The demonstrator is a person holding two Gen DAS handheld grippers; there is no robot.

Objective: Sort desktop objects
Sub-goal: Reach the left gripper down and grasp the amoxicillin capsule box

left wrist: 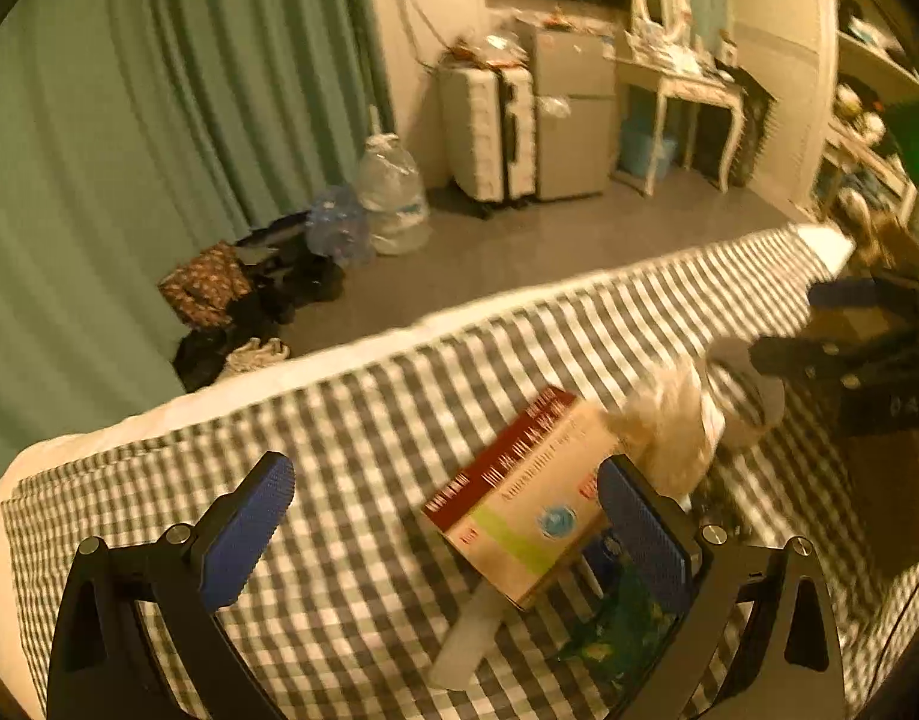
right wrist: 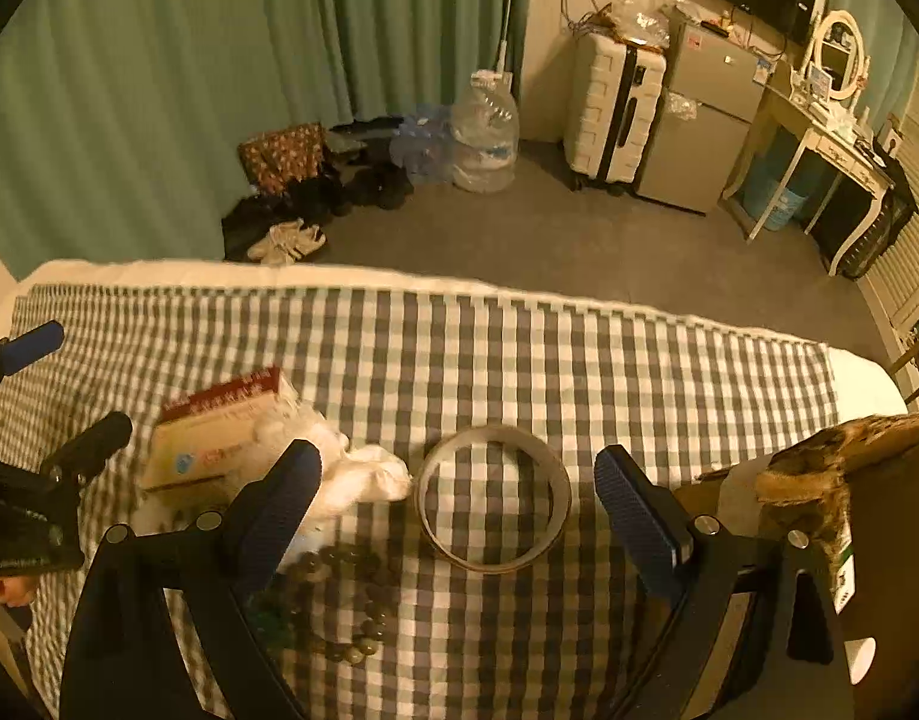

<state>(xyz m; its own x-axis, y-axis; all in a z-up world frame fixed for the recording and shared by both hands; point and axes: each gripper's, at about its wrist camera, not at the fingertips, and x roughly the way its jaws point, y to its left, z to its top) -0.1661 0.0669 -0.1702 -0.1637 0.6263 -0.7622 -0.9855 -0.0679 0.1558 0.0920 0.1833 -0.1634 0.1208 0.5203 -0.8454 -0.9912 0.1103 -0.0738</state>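
A red and cream box lies on the checked cloth between my left gripper's fingers, nearer the right one. My left gripper is open and holds nothing. A white crumpled wad lies beyond the box. A tape ring lies flat on the cloth, between the fingers of my right gripper, which is open and empty. A bead bracelet lies near its left finger. The box and the white wad also show there. My right gripper appears at the right edge of the left wrist view.
A white tube and a green packet lie under the box's near end. A brown container with a patterned thing stands at the right. Beyond the table's far edge are floor, bottles, a suitcase and a fridge.
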